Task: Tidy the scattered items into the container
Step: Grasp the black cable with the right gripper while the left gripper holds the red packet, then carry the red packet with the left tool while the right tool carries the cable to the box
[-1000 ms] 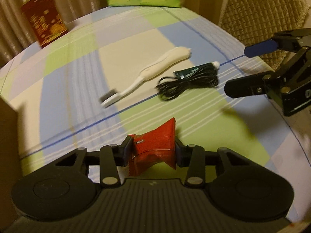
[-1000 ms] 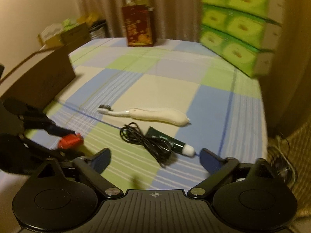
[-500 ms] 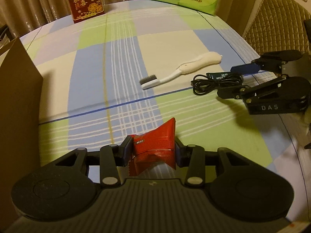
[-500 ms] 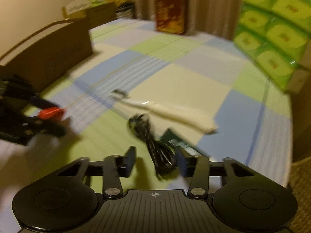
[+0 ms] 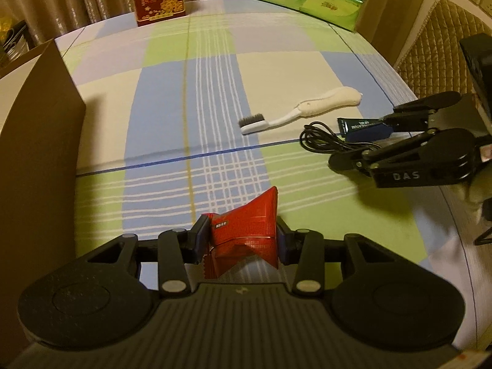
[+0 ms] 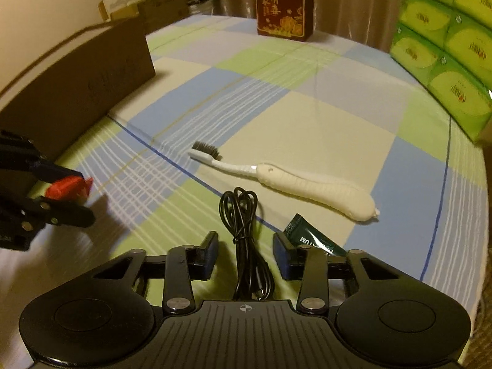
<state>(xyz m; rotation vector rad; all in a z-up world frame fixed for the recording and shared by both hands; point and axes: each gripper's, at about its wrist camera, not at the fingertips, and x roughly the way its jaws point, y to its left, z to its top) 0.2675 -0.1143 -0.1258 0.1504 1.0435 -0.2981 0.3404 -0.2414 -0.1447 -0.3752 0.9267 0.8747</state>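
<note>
My left gripper is shut on a crumpled red packet, held above the checked tablecloth beside the brown cardboard box. In the right wrist view it shows at the left edge with the red packet. My right gripper straddles a coiled black cable; its jaws are closing, with gaps left on both sides of the cable. A dark green tube lies just outside the right finger. A white toothbrush lies beyond the cable.
A red gift box stands at the table's far edge. Stacked green tissue packs fill the far right corner. A quilted chair back stands past the table's right edge. More boxes sit behind the cardboard box.
The right gripper's jaws narrowed from wide open and it moved down over the black cable. The left gripper swung toward the cardboard box, still holding the red packet.
</note>
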